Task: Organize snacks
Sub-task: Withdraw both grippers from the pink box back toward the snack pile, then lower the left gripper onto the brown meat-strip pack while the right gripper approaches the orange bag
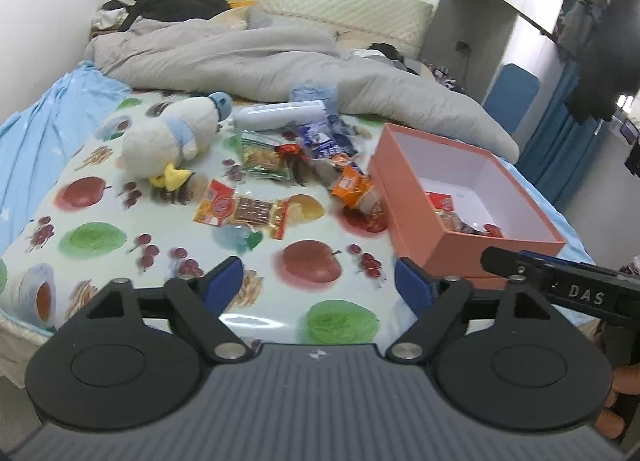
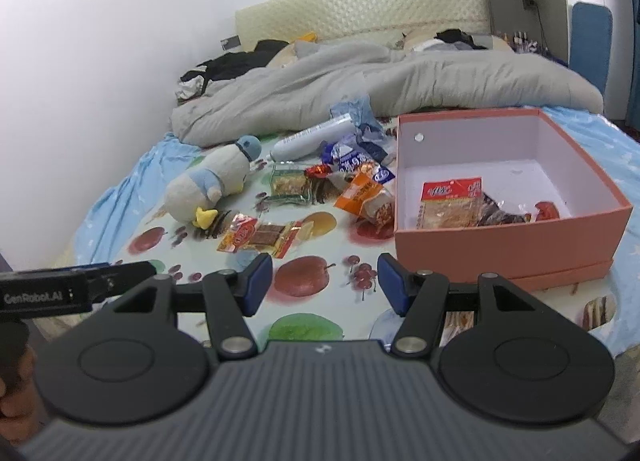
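Note:
A pink open box (image 1: 408, 197) (image 2: 500, 237) sits on the fruit-print cloth (image 1: 120, 261) (image 2: 304, 325) on the bed, with a few snack packs inside, one red and clear (image 2: 452, 201). Loose snacks lie left of it: an orange-and-clear pack (image 1: 244, 209) (image 2: 260, 237), an orange pack (image 1: 352, 185) (image 2: 364, 193) against the box, a green-edged pack (image 1: 264, 155) (image 2: 290, 185), blue-white packs (image 1: 324, 137) (image 2: 356, 157). My left gripper (image 1: 318, 281) is open and empty, low over the cloth's near part. My right gripper (image 2: 324, 281) is open and empty, just left of the box's near corner.
A white plush duck (image 1: 172, 141) (image 2: 212, 185) lies left of the snacks. A white tube (image 1: 280, 115) (image 2: 312, 137) lies behind them. A grey duvet (image 1: 280, 61) (image 2: 360, 81) fills the far bed. The right gripper's body (image 1: 560, 289) shows at the left wrist view's right edge.

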A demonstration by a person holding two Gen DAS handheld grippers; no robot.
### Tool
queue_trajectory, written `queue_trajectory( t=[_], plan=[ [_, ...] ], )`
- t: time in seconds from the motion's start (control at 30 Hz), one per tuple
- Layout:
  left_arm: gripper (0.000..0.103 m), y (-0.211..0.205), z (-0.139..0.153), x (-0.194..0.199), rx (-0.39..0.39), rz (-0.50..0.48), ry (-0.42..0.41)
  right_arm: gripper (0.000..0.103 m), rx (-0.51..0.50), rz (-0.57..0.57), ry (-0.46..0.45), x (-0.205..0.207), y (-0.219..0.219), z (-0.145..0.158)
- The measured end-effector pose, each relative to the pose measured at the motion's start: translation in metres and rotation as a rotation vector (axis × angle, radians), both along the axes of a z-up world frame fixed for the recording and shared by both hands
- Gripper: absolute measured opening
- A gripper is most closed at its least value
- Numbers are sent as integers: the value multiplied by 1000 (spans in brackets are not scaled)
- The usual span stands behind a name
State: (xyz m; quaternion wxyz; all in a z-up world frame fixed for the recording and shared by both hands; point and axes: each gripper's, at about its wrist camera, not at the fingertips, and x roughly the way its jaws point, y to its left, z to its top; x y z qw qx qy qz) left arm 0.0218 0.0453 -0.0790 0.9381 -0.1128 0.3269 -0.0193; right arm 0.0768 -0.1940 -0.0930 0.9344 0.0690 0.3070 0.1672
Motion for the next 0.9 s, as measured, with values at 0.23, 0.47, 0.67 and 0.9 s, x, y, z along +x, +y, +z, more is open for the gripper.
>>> queue_trajectory(
  t=[0.23,0.47,0.67,0.9],
  plan=[
    [88,16,-8,20,9,-19,13,61,-28,-14,-25,13,15,-4],
    [88,26,-22,49,-1,-19,37,61,-47,-21,-24,37,26,-14],
    [87,35,-39,77,16,-28,50,61,-125,12,-67,51,43,-23],
    [86,46,-69,115,-39,13,72,59,-178,91,-84,82,65,-37]
  ],
)
